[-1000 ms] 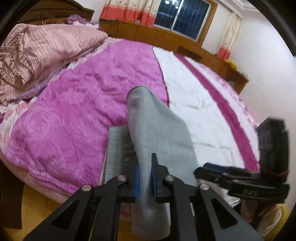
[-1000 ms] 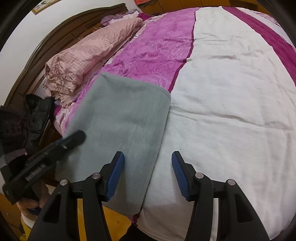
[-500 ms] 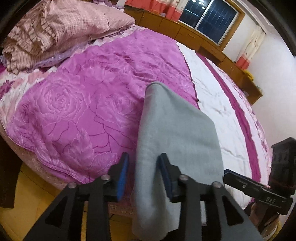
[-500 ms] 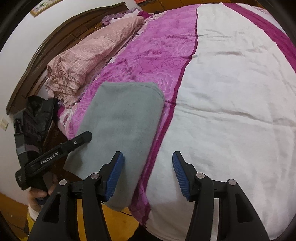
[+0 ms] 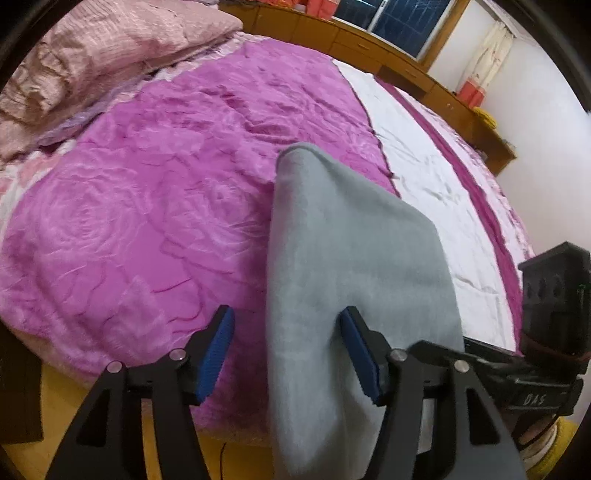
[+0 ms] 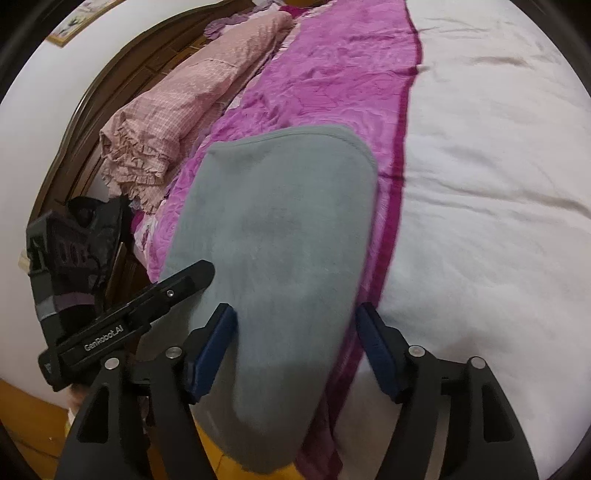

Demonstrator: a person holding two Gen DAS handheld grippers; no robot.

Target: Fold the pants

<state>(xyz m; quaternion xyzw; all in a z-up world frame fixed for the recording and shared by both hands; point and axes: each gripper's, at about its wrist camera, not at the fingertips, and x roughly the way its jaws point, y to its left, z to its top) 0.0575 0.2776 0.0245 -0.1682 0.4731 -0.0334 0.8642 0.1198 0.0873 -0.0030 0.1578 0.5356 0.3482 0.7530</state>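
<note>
Both tools wide: left point(image 5: 286, 356), right point(image 6: 295, 350) | grey pants point(image 5: 343, 266) on magenta-white bedspread point(image 5: 140, 221)

I count one pair of grey pants point(image 5: 351, 266), folded into a single flat bundle on my screens. I have two grippers: the left gripper point(image 5: 288, 354) and the right gripper point(image 6: 297, 350), each with two blue-padded fingers, so four pads in all. There is one bed, under one magenta quilt point(image 5: 147, 206) and one white sheet point(image 6: 498, 184). I see one pink bundle of ruffled bedding point(image 6: 177, 110), one window point(image 5: 391, 18) and one framed picture point(image 6: 79, 24).
</note>
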